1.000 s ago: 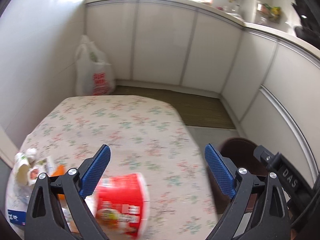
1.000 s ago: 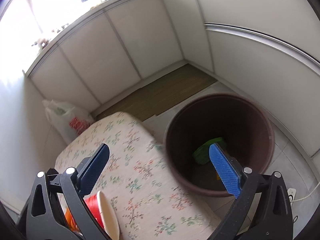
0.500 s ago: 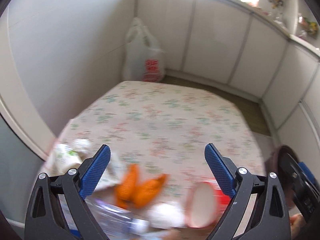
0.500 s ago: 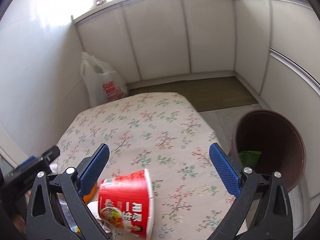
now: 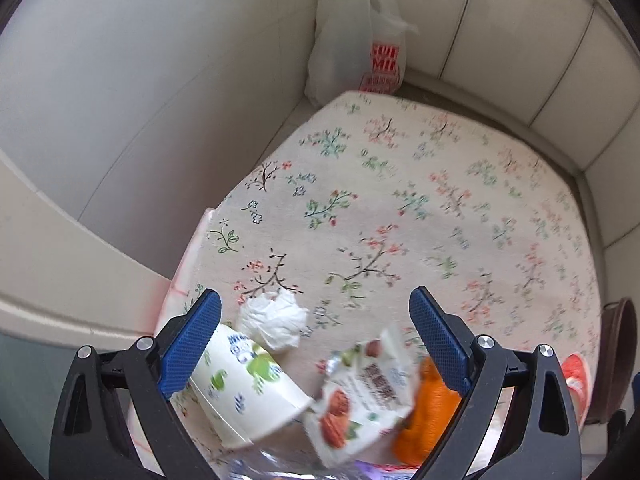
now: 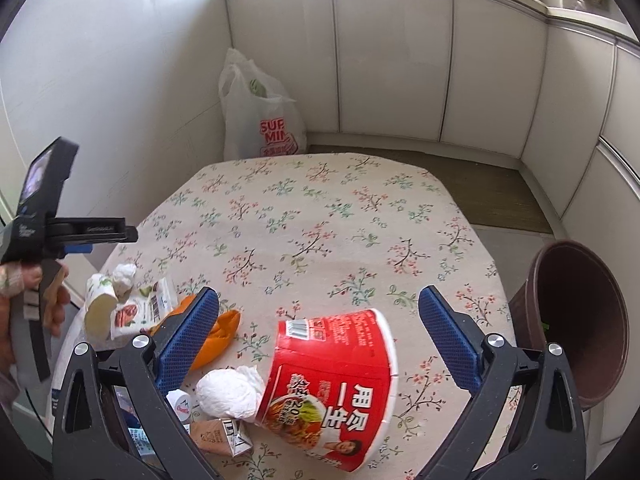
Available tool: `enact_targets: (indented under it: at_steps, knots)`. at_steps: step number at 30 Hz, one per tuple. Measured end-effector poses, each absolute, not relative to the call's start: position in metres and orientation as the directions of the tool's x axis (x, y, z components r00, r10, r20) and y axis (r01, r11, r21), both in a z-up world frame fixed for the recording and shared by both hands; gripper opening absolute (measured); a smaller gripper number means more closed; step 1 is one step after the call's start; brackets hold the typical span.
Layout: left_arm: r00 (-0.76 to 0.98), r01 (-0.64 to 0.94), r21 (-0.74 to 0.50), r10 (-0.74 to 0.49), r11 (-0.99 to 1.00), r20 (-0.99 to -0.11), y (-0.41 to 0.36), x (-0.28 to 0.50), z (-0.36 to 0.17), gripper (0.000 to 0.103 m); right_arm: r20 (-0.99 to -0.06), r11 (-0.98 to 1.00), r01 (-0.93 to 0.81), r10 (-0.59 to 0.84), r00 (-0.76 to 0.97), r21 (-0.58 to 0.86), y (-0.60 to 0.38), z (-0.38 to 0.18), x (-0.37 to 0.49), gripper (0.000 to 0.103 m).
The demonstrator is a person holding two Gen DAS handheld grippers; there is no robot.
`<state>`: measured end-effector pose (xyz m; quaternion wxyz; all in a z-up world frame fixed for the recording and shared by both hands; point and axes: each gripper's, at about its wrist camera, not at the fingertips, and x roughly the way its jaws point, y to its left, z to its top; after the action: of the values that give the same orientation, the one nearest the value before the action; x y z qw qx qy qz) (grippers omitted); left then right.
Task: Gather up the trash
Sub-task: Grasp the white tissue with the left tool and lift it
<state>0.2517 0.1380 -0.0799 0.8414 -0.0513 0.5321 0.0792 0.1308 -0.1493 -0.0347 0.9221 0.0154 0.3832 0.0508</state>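
Right gripper (image 6: 318,328) spread wide over red noodle cup (image 6: 334,384), left gripper (image 5: 316,336) wide above paper cup (image 5: 244,384), both empty.

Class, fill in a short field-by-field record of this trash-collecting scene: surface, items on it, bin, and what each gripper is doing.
surface: floral tablecloth
trash near edge: red noodle cup on its side, white tissue ball, orange peel, snack wrapper, white paper cup
bin: brown bin on the floor beside the table, something green inside
left gripper: open, above paper cup and wrapper
right gripper: open, over noodle cup
background: white plastic bag
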Motion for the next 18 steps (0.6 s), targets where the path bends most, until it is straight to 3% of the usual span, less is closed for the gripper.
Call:
enact_targets:
  at_steps: [4,12,13,14,15,18]
  knots:
    - [0.388,-0.173,0.034,0.1,0.984,-0.916,0.152,0.265,-0.098,0.087,-0.718,0.992,-0.114,0.112,0.687,0.045,-0.136,-0.04,0.132,0.096]
    - [0.258,-0.156,0.038,0.078,0.987,-0.963,0.17,0.277,-0.144,0.057,-0.735,0.986,-0.163,0.125,0.666,0.02,-0.121,-0.048,0.133,0.096]
    - [0.265,-0.154,0.031,0.071,0.988,-0.962,0.171,0.276,-0.145,0.056,-0.736,0.986,-0.167,0.126,0.666,0.018,-0.12,-0.049,0.133,0.096]
    - [0.263,-0.152,0.023,0.063,0.988,-0.963,0.171,0.276,-0.144,0.05,-0.735,0.985,-0.17,0.128,0.666,0.017,-0.119,-0.049,0.132,0.096]
    - [0.264,-0.151,0.016,0.056,0.988,-0.963,0.172,0.275,-0.143,0.038,-0.736,0.984,-0.175,0.131,0.665,0.017,-0.118,-0.048,0.132,0.096]
    - [0.261,-0.144,0.009,0.047,0.989,-0.964,0.171,0.272,-0.14,0.02,-0.736,0.983,-0.184,0.134,0.664,0.013,-0.117,-0.047,0.132,0.096]
